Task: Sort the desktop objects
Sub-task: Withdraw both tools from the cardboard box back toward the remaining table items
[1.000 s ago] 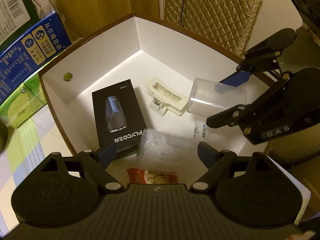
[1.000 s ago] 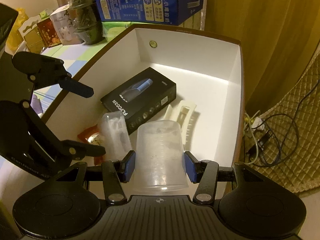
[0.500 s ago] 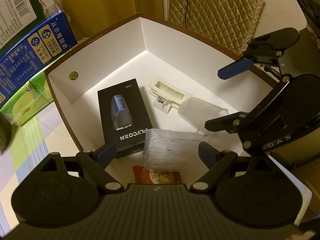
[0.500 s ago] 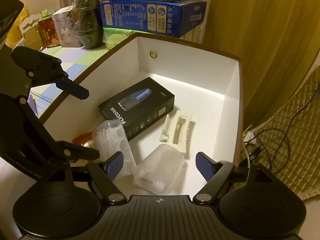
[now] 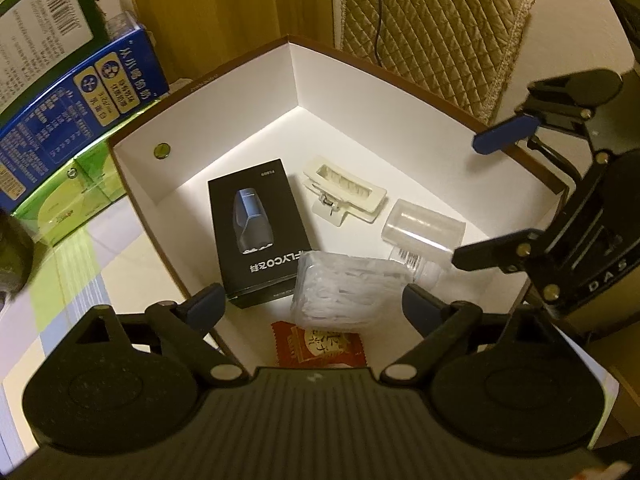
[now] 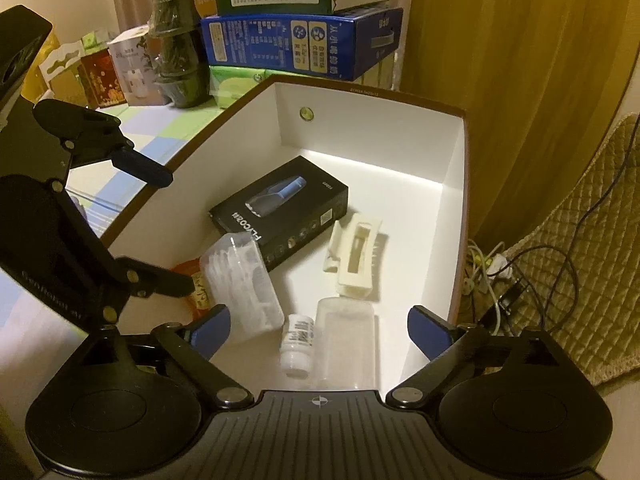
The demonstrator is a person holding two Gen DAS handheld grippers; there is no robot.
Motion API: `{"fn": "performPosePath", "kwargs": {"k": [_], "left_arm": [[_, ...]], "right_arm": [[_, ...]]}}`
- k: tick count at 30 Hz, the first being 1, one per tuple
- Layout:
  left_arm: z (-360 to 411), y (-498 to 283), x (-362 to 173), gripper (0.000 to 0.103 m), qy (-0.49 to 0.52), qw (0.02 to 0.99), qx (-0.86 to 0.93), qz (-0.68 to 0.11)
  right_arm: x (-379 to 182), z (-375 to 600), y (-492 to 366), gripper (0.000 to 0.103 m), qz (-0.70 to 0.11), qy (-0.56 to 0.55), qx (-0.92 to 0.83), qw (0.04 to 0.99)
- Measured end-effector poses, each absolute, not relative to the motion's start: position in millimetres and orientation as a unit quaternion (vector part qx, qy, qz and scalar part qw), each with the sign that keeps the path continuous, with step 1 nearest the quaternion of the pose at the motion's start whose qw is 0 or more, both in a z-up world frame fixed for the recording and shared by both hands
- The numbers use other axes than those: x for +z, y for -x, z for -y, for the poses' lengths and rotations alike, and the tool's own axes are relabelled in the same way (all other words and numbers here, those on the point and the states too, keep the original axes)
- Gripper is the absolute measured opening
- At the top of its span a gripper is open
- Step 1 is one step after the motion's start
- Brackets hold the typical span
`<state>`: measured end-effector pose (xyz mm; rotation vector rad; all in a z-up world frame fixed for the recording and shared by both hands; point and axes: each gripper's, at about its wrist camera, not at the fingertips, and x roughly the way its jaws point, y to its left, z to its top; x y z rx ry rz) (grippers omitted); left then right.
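You have six things lying in the white storage box now. The clear plastic cup lies on its side just ahead of your right gripper, with the small white bottle touching its left side. The clear case of floss picks lies straight ahead of your left gripper, partly over the red snack packet that sits closest under that tool. Beyond the case are the black FLYCO shaver box and, to its right, the cream hair claw clip, both flat on the box floor.

Your right gripper's jaws have just been opening and now stand wide, with the cup beneath them but neither pad touching it. I judge the cup delivered. Your left gripper's jaws have also just opened a little further and are spread wide, holding nothing; the floss case is below and free.

Both tools point steeply down into the near end of the box, side by side, the right one's blue fingers showing at the right edge of the left view.

Beyond the box's left wall are stacked cartons and other items on the checked tablecloth. Whether any of them still needs sorting I cannot tell.
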<state>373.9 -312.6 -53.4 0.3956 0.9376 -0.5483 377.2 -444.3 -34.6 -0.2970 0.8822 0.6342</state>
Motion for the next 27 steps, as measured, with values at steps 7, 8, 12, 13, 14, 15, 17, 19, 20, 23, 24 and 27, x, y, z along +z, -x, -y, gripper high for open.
{"fn": "performPosePath", "kwargs": {"k": [7,8,12,13,14,15,17,19,20,23,24,27], "left_arm": [[302,-363,-40,0.095,-0.168,0.845,-0.250,-0.442],[301,-361,-39,0.095,-0.166,0.846,-0.248,-0.442],[296,-352,-33,0.096,-0.160,0.849,-0.246,-0.439],[294,-350,-32,0.096,-0.159,0.850,-0.246,-0.439],[292,-348,-31,0.096,-0.158,0.851,-0.244,-0.439],[290,-346,-30,0.096,-0.157,0.852,-0.242,-0.438],[285,-342,-27,0.097,-0.156,0.854,-0.236,-0.437],[279,-337,-25,0.097,-0.152,0.857,-0.231,-0.436],[276,-335,-23,0.097,-0.150,0.857,-0.229,-0.436],[268,-329,-20,0.098,-0.148,0.860,-0.223,-0.435],[266,-326,-18,0.098,-0.147,0.861,-0.222,-0.433],[257,-318,-14,0.098,-0.143,0.865,-0.218,-0.428]], "right_arm": [[-25,448,-363,0.098,-0.415,0.115,0.300,0.851],[-24,448,-361,0.098,-0.414,0.113,0.300,0.852],[-20,446,-353,0.098,-0.410,0.104,0.298,0.856],[-19,446,-351,0.099,-0.409,0.103,0.297,0.857],[-18,445,-349,0.099,-0.408,0.100,0.295,0.858],[-17,445,-347,0.099,-0.407,0.097,0.294,0.859],[-15,444,-342,0.099,-0.405,0.092,0.292,0.862],[-12,443,-336,0.100,-0.402,0.087,0.291,0.864],[-11,442,-334,0.100,-0.401,0.086,0.291,0.865],[-8,439,-325,0.101,-0.397,0.081,0.291,0.867],[-7,438,-322,0.101,-0.397,0.079,0.290,0.867],[-5,434,-313,0.101,-0.395,0.074,0.287,0.870]]}}
